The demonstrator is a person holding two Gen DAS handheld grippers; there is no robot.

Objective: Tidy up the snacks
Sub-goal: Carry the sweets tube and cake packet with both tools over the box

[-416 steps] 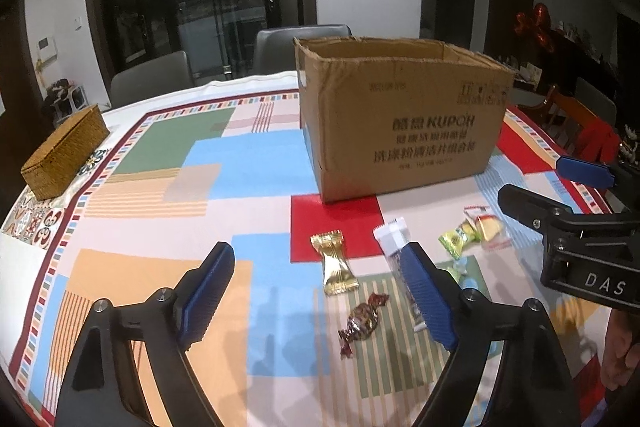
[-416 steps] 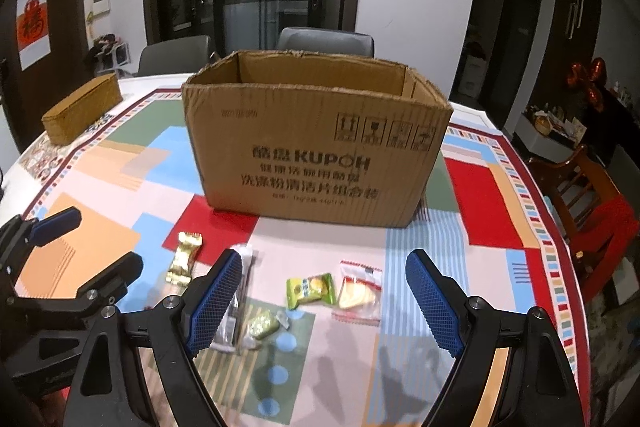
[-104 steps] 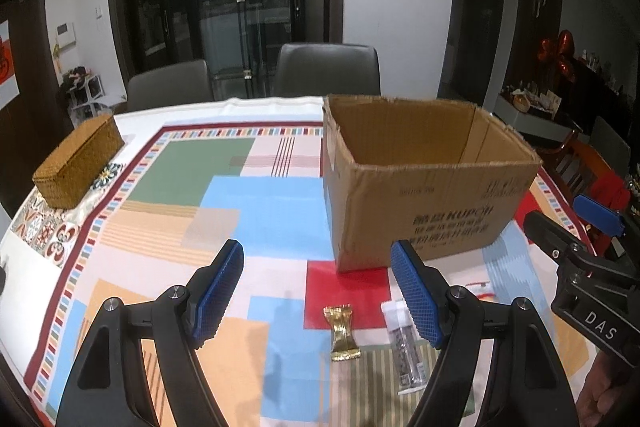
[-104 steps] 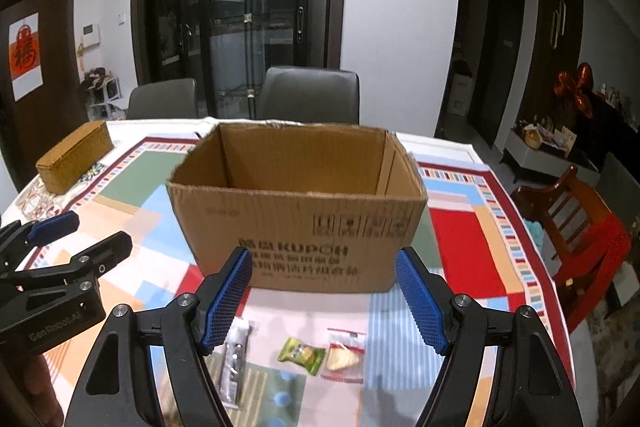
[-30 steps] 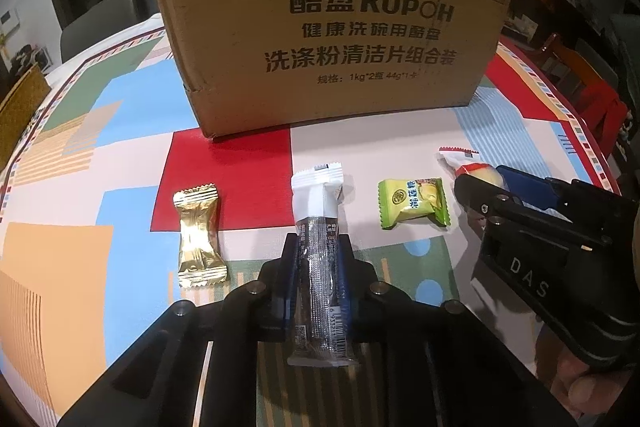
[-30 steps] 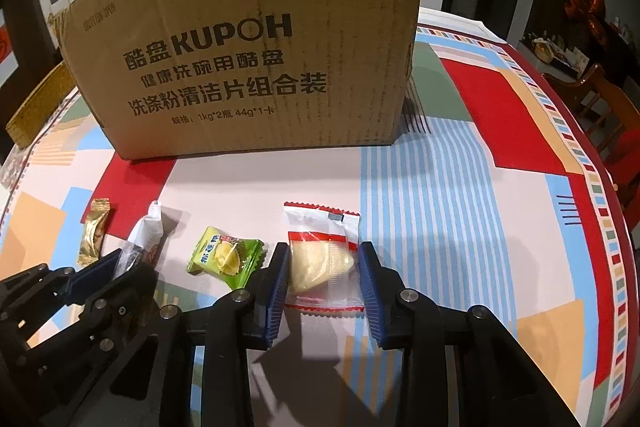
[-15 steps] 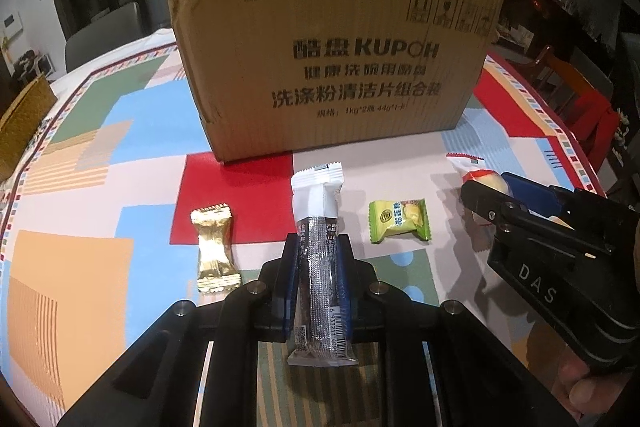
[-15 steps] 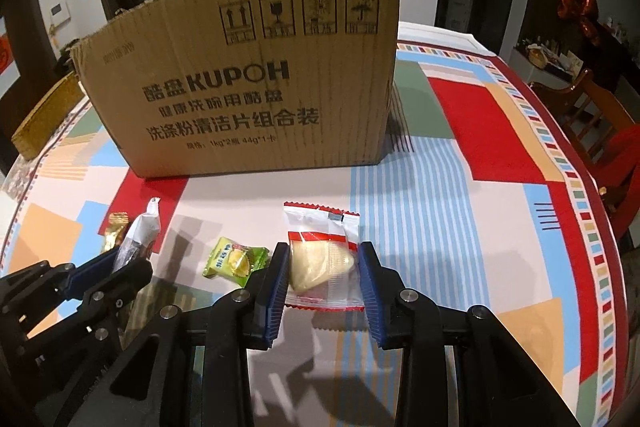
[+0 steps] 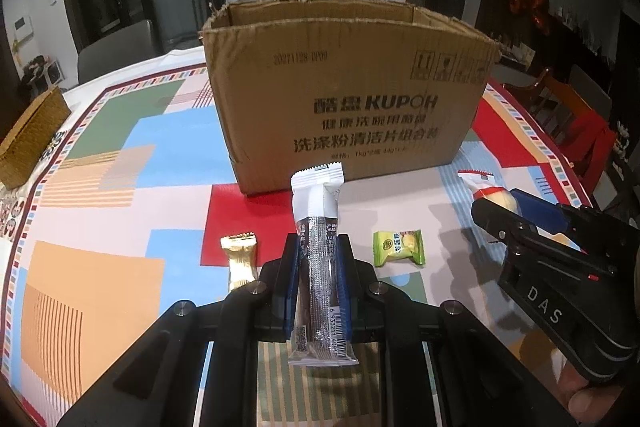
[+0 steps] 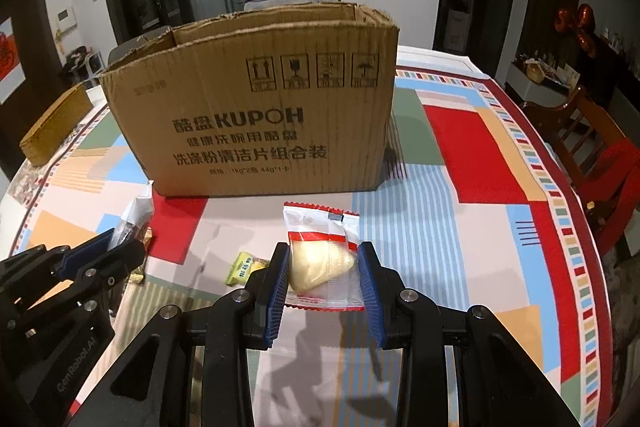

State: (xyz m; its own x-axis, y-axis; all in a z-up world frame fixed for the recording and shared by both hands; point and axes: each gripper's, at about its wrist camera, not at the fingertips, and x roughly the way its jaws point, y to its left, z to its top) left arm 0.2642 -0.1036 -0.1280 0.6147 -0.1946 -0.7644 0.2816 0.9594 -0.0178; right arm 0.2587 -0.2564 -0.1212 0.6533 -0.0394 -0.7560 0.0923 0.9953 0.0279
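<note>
Both grippers risen off surface since a second ago; left gripper [image 9: 318,281] fingers clamped on bar [image 9: 320,267], right gripper [image 10: 323,277] on pastry [image 10: 320,263]. Step: carry to box [image 9: 348,99]. Next: clear rim, release inside; two candies left

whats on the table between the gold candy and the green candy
No other snack lies there, only the patterned tablecloth; in the left wrist view the left gripper and its long snack bar cover the gap between gold candy and green candy.
</note>
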